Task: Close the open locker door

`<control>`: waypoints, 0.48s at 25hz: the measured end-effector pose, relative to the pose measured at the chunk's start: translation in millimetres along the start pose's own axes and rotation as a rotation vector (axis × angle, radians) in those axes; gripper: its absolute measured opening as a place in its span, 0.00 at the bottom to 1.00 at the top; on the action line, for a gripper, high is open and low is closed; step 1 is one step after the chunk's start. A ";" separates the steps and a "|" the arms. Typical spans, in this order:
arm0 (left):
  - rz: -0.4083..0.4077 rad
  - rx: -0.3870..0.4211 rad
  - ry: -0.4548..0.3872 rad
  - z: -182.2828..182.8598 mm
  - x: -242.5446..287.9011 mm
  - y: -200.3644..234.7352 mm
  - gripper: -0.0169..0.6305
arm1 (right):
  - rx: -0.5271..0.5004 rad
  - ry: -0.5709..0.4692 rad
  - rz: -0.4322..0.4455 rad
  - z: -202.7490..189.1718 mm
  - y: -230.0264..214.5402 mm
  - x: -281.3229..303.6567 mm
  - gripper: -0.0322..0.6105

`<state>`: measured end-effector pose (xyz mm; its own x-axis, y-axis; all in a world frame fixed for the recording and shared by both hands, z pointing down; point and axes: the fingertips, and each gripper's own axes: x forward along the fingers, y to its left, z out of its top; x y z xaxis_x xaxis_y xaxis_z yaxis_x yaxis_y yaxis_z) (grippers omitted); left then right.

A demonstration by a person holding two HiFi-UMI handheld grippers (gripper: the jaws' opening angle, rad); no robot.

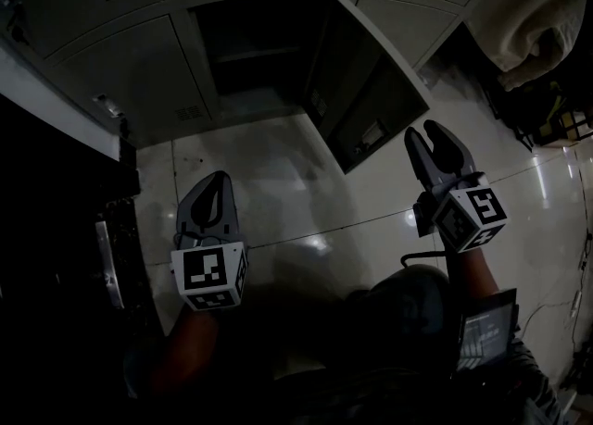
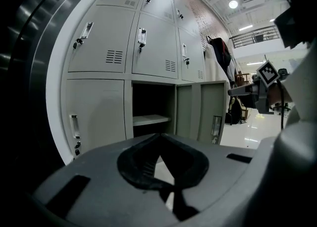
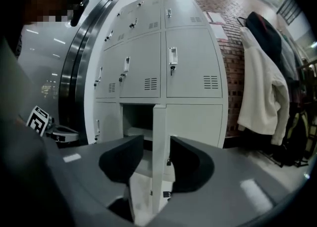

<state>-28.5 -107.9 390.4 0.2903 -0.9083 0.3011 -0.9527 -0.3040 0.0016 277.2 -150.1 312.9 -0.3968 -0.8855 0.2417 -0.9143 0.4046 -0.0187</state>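
Note:
The open locker door (image 1: pixel 371 104) swings out over the floor from the bottom row of grey lockers, beside its dark open compartment (image 1: pixel 259 53). My right gripper (image 1: pixel 426 134) is open and empty, a short way off the door's free edge. In the right gripper view the door (image 3: pixel 158 171) stands edge-on, lined up between the spread jaws of the right gripper (image 3: pixel 157 142) but well beyond them. My left gripper (image 1: pixel 220 178) hangs over the floor left of the door, its tips together and holding nothing. The left gripper (image 2: pixel 159 136) faces the compartment (image 2: pixel 151 105) and the door (image 2: pixel 210 114).
Closed lockers (image 3: pixel 190 63) fill the wall above and beside the open one. A pale coat (image 3: pixel 262 97) hangs at the right, also visible as a coat (image 1: pixel 533 16) in the head view. A dark cabinet (image 1: pixel 56 229) stands at the left. The glossy floor (image 1: pixel 306 192) lies between me and the lockers.

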 end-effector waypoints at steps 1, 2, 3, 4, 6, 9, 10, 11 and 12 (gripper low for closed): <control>0.001 0.000 0.000 0.4 -0.2 0.1 0.03 | -0.007 0.007 -0.004 -3.0 -1.5 3.4 0.31; 0.003 0.002 0.002 0.4 -0.6 0.5 0.03 | -0.011 0.014 -0.010 -6.3 -2.9 6.3 0.31; 0.006 0.004 0.004 0.3 -1.1 1.2 0.03 | -0.013 0.022 -0.014 -9.6 -3.8 9.1 0.30; 0.007 0.005 0.003 0.6 -1.7 1.9 0.03 | -0.015 0.029 -0.016 -12.7 -4.0 11.8 0.30; 0.008 0.004 -0.004 2.4 -2.9 3.6 0.03 | -0.019 0.038 -0.016 -17.5 -2.8 16.9 0.30; 0.014 -0.002 -0.011 4.3 -5.6 6.8 0.03 | -0.026 0.046 -0.015 -20.9 0.7 21.5 0.29; 0.016 -0.003 -0.013 4.9 -6.7 7.8 0.03 | -0.028 0.047 -0.016 -20.9 2.4 22.0 0.28; 0.016 -0.004 -0.014 5.4 -7.8 8.6 0.03 | -0.029 0.048 -0.018 -20.8 4.3 22.1 0.28; 0.015 -0.004 -0.016 6.1 -8.8 9.3 0.03 | -0.031 0.049 -0.018 -20.8 6.6 21.9 0.27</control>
<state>-39.3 -104.4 382.0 0.2777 -0.9172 0.2859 -0.9572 -0.2896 0.0007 264.2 -162.2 338.3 -0.3750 -0.8808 0.2890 -0.9180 0.3962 0.0164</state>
